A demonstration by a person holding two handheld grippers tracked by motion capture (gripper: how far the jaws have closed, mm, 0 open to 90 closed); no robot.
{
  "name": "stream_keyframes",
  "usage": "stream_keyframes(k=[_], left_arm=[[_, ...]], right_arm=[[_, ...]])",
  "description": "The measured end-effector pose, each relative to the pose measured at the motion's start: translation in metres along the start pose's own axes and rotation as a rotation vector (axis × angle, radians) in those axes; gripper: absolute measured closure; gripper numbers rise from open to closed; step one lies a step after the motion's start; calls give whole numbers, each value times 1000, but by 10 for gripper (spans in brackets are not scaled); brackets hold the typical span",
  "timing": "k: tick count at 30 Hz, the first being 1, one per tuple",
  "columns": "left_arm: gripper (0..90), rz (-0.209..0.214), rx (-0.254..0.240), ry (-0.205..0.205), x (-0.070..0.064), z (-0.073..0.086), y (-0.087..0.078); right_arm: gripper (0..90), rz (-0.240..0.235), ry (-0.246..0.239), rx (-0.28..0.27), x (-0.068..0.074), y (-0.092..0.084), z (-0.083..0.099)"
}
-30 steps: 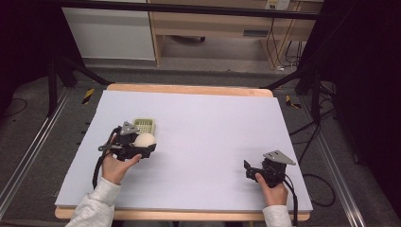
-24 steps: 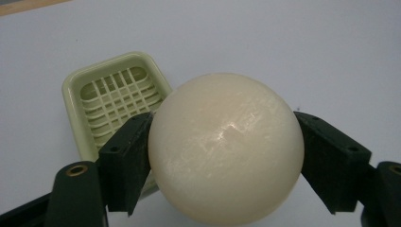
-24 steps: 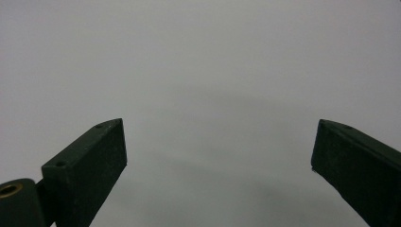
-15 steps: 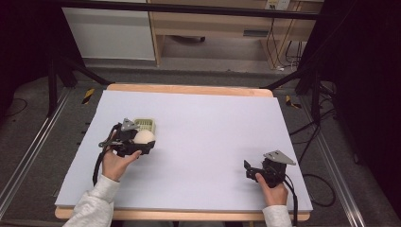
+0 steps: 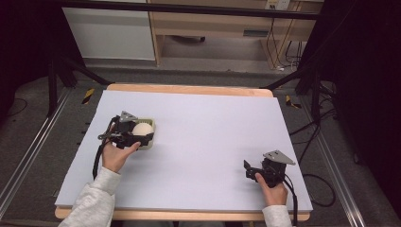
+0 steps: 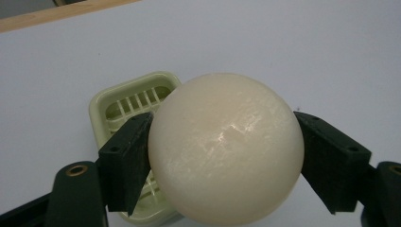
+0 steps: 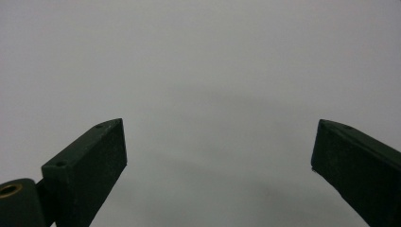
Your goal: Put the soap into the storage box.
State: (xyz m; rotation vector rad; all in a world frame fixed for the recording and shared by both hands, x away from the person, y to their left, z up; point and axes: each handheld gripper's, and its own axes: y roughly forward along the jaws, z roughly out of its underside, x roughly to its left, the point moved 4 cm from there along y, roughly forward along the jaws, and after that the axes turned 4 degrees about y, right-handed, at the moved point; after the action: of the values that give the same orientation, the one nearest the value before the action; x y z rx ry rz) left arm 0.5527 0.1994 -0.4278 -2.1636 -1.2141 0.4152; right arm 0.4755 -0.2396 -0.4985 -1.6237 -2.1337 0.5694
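Because the round cream soap [image 6: 226, 149] looks smooth and faintly glossy, with a small highlight on its crown, you should expect it to be slippery and fairly dense for its size, stiff enough not to deform but likely to mark or dent if squeezed hard. Your left gripper [image 6: 222, 161] is pinching it across its widest part, one black jaw on each flank, and that is the best hold: any higher or lower on a ball and the jaws would tend to squirt it out. Keep the pressure moderate and even.

In the high view the soap [image 5: 142, 129] sits at the left of the desk [image 5: 213, 132], held over or just at the pale green soap dish [image 5: 150, 142]; whether it touches the dish cannot be told. From the left gripper view the slatted dish [image 6: 127, 101] lies behind and below the ball, its ribs visible past the left jaw, so the soap seems raised a little above it.

Your left hand [image 5: 116, 156] comes in from the near edge with the forearm angled up and slightly right, the left gripper [image 5: 135, 135] pointing across the desk toward the dish, roughly level. Your right hand [image 5: 272, 191] rests near the front right corner, well apart from the work; the right gripper [image 5: 249, 171] points left, and in its own view the right gripper [image 7: 220, 156] has its jaws spread wide with nothing between them but bare desk.
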Motion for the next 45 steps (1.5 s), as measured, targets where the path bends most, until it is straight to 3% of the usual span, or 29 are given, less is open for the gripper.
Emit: stream_keyframes(k=[16,25,31,45], left_arm=[[241,-18,4,-30,15,-9,16],[241,-39,46,-33,25,-5,29],[241,-56,77,-12,29,-2,37],[241,-77,104,-21,35,5,45]], right_arm=[[45,-9,-4,-9,2,1,0],[45,-11,-1,-9,2,0,-1],[45,-10,-4,-9,1,1,-1],[45,-11,-4,-6,2,1,0]])
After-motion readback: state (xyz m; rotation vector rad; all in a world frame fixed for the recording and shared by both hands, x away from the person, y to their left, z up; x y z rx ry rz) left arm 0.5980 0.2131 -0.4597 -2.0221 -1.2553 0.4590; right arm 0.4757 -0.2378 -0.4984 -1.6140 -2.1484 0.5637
